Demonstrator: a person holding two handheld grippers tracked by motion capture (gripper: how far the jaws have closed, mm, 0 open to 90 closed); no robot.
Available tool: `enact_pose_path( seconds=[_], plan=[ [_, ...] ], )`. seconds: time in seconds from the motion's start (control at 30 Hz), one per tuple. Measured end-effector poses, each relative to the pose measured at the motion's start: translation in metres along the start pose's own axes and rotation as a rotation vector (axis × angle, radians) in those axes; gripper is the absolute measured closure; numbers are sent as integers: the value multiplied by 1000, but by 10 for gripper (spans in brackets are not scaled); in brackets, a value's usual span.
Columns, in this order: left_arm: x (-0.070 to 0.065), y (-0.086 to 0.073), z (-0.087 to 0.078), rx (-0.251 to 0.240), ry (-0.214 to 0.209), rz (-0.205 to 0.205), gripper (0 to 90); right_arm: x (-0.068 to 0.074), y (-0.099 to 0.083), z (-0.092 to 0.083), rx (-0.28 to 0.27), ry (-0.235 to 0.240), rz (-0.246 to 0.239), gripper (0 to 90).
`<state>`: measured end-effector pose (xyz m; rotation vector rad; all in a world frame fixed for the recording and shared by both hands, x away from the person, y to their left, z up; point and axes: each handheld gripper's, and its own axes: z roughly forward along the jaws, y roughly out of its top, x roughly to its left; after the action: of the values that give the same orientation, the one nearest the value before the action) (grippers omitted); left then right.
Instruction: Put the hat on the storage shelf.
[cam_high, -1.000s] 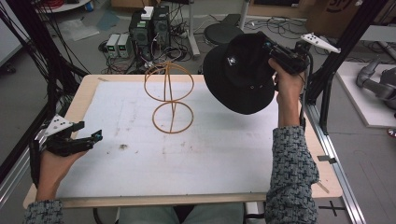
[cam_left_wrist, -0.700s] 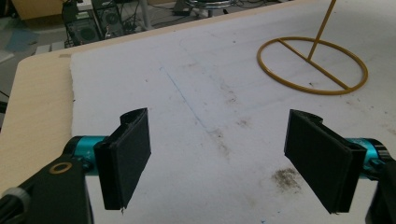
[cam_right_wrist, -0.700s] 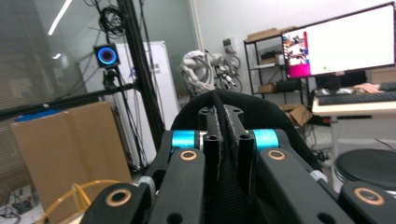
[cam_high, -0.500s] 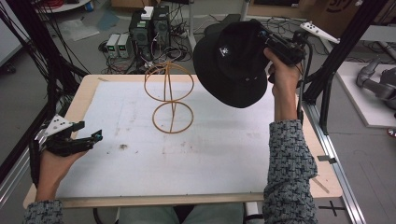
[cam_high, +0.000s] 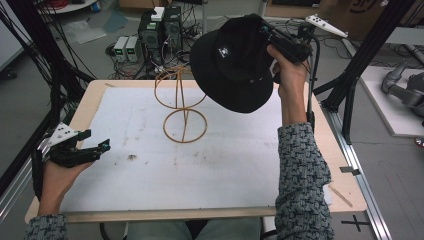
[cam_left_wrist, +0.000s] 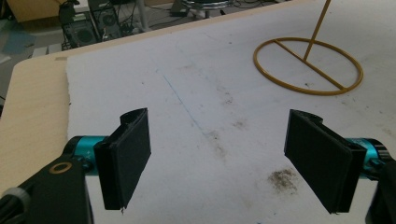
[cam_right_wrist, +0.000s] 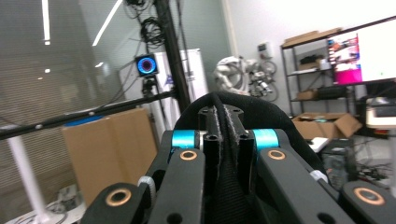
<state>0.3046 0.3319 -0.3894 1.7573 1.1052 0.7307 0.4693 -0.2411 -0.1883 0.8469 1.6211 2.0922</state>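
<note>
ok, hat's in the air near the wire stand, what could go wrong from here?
1. The right claw pinches just the brim edge of the black hat; the hat could slip or swing.
2. The gold wire stand looks light and nothing steadies it: the left claw sits open, apart. A bump may tip it.

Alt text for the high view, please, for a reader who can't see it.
The right gripper holds a black hat in the air above a gold wire stand on a white-topped table. The left gripper rests open at the table's left edge, holding nothing.
</note>
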Motion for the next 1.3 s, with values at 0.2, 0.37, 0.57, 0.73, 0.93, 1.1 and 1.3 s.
enact_pose_path(
  seconds=[0.2,0.37,0.57,0.73,0.93,1.1,1.3],
  plan=[
    [0,1,-1,-6,0,-1,229,14,-7,22,23,71,19,872],
    [0,1,-1,-7,-1,2,229,21,-15,33,47,94,20,871],
    [0,0,-2,-4,0,2,230,29,-25,49,68,126,31,870],
    [0,0,-2,-5,-1,2,230,40,-34,63,98,159,25,868],
    [0,1,-2,-9,-2,-1,230,53,-46,81,137,195,24,866],
    [1,0,-3,-9,0,-2,230,60,-55,94,163,216,22,866],
    [2,0,-4,-9,-1,-1,230,67,-67,106,201,227,21,864]
  ],
)
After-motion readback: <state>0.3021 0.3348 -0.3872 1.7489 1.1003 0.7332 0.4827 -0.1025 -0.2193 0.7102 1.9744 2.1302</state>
